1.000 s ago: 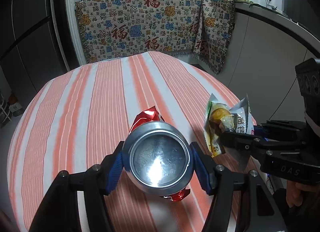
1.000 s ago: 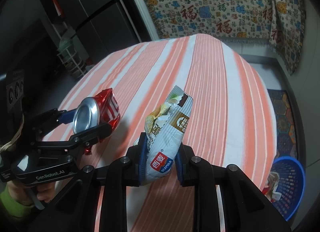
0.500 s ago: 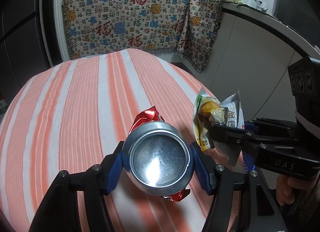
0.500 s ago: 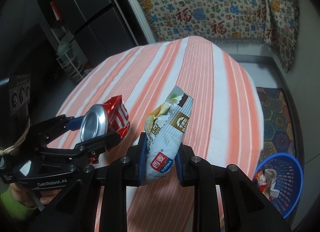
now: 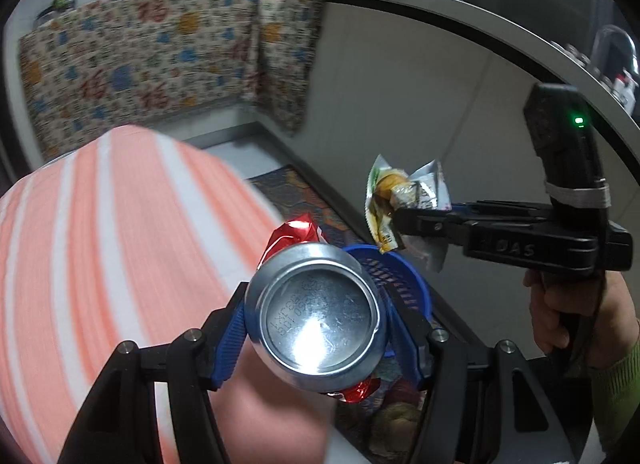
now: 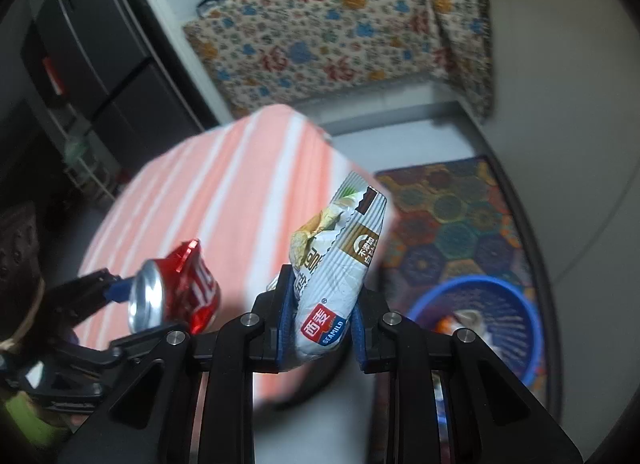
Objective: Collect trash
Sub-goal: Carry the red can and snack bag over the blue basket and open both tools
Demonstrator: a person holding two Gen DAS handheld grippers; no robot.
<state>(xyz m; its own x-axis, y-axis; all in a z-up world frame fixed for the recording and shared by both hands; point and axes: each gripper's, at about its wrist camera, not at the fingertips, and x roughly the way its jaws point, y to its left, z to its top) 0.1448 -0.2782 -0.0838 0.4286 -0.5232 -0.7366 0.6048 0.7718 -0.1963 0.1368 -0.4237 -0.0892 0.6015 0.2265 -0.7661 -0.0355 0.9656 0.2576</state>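
Both items in hand, none binned yet.
Left wrist: left gripper (image 5: 316, 328) clamped on crushed can (image 5: 316, 316), above blue basket (image 5: 404, 276). Right wrist: right gripper (image 6: 320, 328) pinching snack packet (image 6: 336, 276), basket (image 6: 516, 328) lower right, trash inside; drops remaining.

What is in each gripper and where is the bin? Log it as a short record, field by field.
left gripper: shut on crushed red can, its silver base facing the camera
right gripper: shut on snack packet, held upright
bin: blue basket on the floor beside the table, some trash already inside
table: orange and white striped cloth
floor mat: hexagon pattern, under the basket
trash status: both pieces in the air, neither in the basket yet
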